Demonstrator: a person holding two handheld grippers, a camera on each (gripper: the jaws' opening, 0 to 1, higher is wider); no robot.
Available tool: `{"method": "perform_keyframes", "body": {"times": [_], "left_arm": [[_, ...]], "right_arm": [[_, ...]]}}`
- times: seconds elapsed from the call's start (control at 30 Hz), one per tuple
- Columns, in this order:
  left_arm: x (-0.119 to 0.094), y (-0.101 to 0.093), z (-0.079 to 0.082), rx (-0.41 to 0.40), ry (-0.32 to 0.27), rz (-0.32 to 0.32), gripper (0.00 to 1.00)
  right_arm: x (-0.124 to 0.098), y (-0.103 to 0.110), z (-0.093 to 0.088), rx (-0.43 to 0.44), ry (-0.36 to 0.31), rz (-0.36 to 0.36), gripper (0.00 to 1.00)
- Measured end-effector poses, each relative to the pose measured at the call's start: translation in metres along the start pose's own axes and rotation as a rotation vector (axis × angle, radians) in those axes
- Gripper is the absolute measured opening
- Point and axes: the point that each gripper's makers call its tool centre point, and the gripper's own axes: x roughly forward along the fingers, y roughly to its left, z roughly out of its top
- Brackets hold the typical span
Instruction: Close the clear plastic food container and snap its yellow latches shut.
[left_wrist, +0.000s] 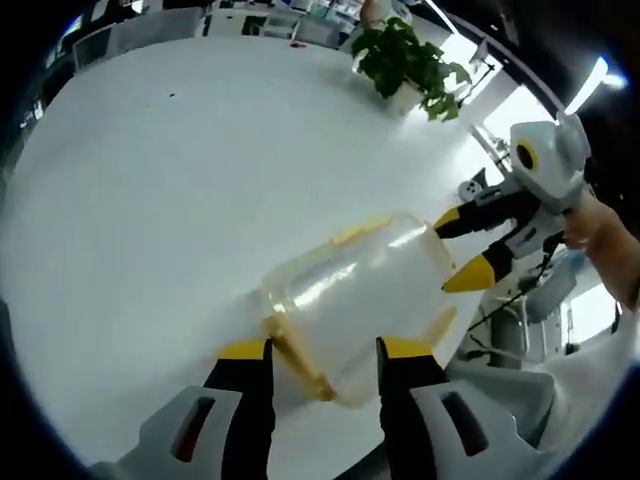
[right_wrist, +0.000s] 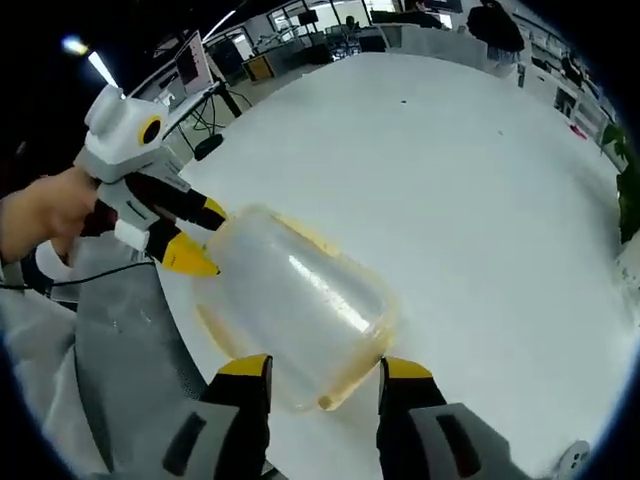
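Note:
The clear plastic container (left_wrist: 355, 295) lies tilted near the white table's edge (left_wrist: 180, 200), lid on, with pale yellow latches (left_wrist: 298, 358) along its rim. My left gripper (left_wrist: 325, 350) is open, its yellow-tipped jaws standing on either side of the container's near end. The right gripper (left_wrist: 462, 250) comes in from the right, open, its tips at the far end. In the right gripper view the container (right_wrist: 300, 310) reaches out between my right gripper's (right_wrist: 325, 368) open jaws, and the left gripper (right_wrist: 200, 238) meets its far end. I cannot tell whether any jaw touches it.
A potted green plant (left_wrist: 410, 60) stands at the table's far side. A person's hand (right_wrist: 40, 215) holds the left gripper. A grey chair (right_wrist: 120, 350) sits beside the table's edge. Desks and monitors (right_wrist: 200, 60) stand beyond the table.

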Motion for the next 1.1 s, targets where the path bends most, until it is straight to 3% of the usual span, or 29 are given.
{"method": "perform_keyframes", "body": {"times": [0.37, 0.4, 0.43, 0.53, 0.57, 0.63, 0.77, 0.83, 0.87, 0.97, 1.1], "left_arm": [[0.003, 0.000, 0.001, -0.014, 0.004, -0.019, 0.37], [0.005, -0.005, 0.001, 0.006, 0.009, -0.062, 0.35], [0.005, -0.001, -0.005, -0.114, 0.010, -0.051, 0.35], [0.009, 0.001, -0.003, -0.043, 0.008, -0.041, 0.35], [0.008, 0.000, -0.002, -0.078, -0.004, -0.050, 0.35], [0.008, 0.002, -0.002, -0.075, -0.007, -0.053, 0.35], [0.008, 0.001, 0.000, -0.074, -0.002, -0.046, 0.35], [0.010, 0.002, 0.000, -0.077, 0.002, -0.044, 0.35], [0.009, 0.002, 0.000, -0.071, 0.000, -0.049, 0.35], [0.008, 0.002, -0.001, -0.066, -0.010, -0.055, 0.36], [0.009, 0.002, 0.001, -0.072, -0.014, -0.055, 0.38]], "right_arm": [[0.002, 0.001, 0.000, -0.012, 0.042, 0.004, 0.39], [0.002, 0.002, 0.000, -0.007, 0.045, 0.008, 0.39], [0.003, 0.003, 0.000, -0.018, 0.049, 0.007, 0.39], [0.003, 0.002, 0.000, -0.020, 0.053, 0.009, 0.39], [0.004, 0.001, -0.001, -0.010, 0.046, 0.022, 0.40], [0.009, 0.003, 0.001, 0.064, 0.017, 0.062, 0.41], [0.008, 0.003, 0.001, 0.024, 0.041, 0.049, 0.41], [0.012, 0.005, 0.005, 0.077, 0.017, 0.095, 0.40], [0.012, 0.003, 0.003, 0.036, 0.031, 0.074, 0.40], [0.009, 0.002, 0.000, 0.037, 0.006, 0.075, 0.40], [0.009, 0.004, 0.001, 0.048, 0.020, 0.069, 0.41]]}}
